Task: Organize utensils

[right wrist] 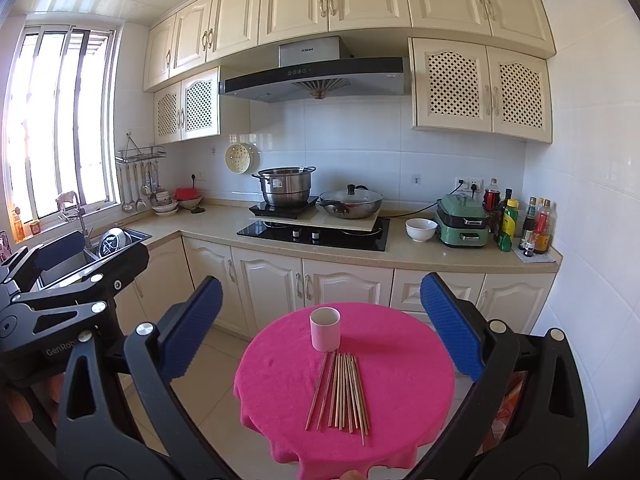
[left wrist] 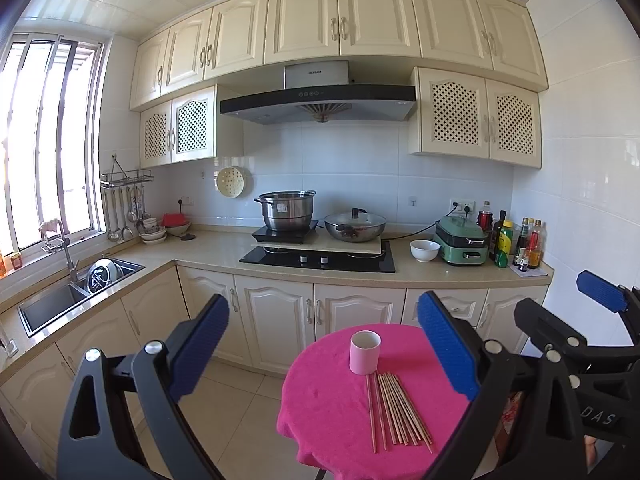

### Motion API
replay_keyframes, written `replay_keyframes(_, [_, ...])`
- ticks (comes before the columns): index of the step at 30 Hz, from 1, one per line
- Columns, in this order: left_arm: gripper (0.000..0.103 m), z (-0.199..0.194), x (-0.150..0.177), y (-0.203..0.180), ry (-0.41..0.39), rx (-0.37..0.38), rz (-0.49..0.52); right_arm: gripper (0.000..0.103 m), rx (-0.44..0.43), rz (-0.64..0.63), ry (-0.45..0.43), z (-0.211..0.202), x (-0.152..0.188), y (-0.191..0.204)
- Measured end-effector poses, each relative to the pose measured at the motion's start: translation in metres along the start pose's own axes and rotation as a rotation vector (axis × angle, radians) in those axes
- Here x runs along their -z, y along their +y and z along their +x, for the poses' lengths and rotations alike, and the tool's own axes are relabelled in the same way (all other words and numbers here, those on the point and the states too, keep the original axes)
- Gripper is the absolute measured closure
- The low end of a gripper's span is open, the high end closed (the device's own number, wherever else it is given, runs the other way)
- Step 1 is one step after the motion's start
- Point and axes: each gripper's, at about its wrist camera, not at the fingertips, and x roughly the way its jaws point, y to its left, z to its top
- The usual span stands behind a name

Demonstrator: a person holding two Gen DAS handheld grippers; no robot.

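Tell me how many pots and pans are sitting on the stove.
2: a steel pot on a black hotplate, and a lidded wok beside it, on the white bowl's side. No others seem hidden.

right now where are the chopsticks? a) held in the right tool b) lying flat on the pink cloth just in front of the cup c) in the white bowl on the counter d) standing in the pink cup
b: the chopsticks lie fanned out flat on the pink tablecloth, their far ends near the base of the pink cup, and no chopstick ends show above its rim.
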Motion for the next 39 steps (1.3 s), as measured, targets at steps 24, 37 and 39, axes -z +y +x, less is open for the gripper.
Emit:
replay_keyframes(24, [0.009, 0.005, 0.000, 0.014, 0.001, 0.023, 0.010, 0.006, 0.020, 0.016, 0.022, 0.003, 0.000, 0.009])
replay_keyframes(37, [0.009, 0.022, 0.003, 0.026, 0.013, 0.054, 0.032, 0.006, 0.041, 0.018, 0.047, 0.016, 0.002, 0.023])
replay_keyframes(39, [0.009, 0.026, 0.003, 0.027, 0.013, 0.061, 0.034, 0.006, 0.048, 0.018, 0.047, 0.018, 0.002, 0.023])
